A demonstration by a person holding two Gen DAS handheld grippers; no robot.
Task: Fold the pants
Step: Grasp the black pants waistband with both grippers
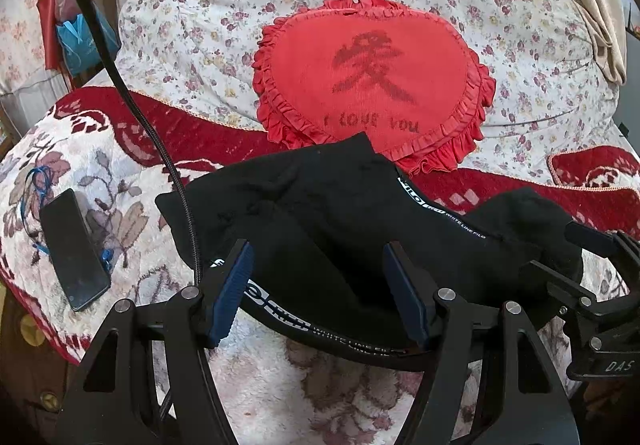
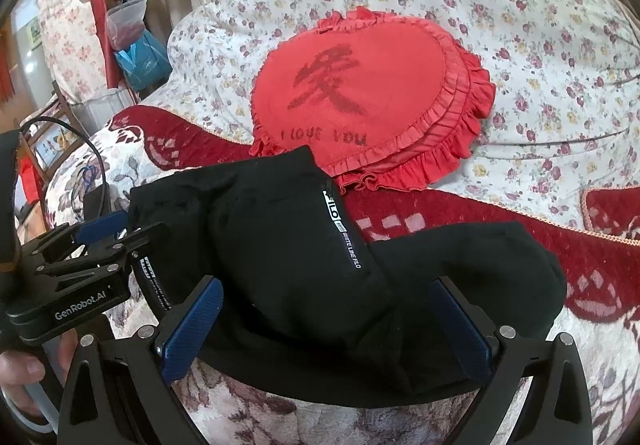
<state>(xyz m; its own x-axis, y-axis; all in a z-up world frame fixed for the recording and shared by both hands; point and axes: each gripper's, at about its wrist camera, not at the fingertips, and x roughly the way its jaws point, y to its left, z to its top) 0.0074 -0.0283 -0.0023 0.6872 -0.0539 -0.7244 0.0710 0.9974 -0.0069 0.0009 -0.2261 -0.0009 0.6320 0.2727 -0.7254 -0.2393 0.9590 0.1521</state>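
Soft black pants (image 1: 340, 213), bunched in a thick heap with white-lettered stripes, lie on a fuzzy flowered blanket (image 1: 280, 377). The left gripper (image 1: 320, 293) and right gripper (image 2: 332, 329) both stand wide, blue ribbed pads over the heap's near edge. At twelve o'clock, a frilly red heart cushion (image 1: 372, 81); at nine, a glossy phone (image 1: 74, 249).
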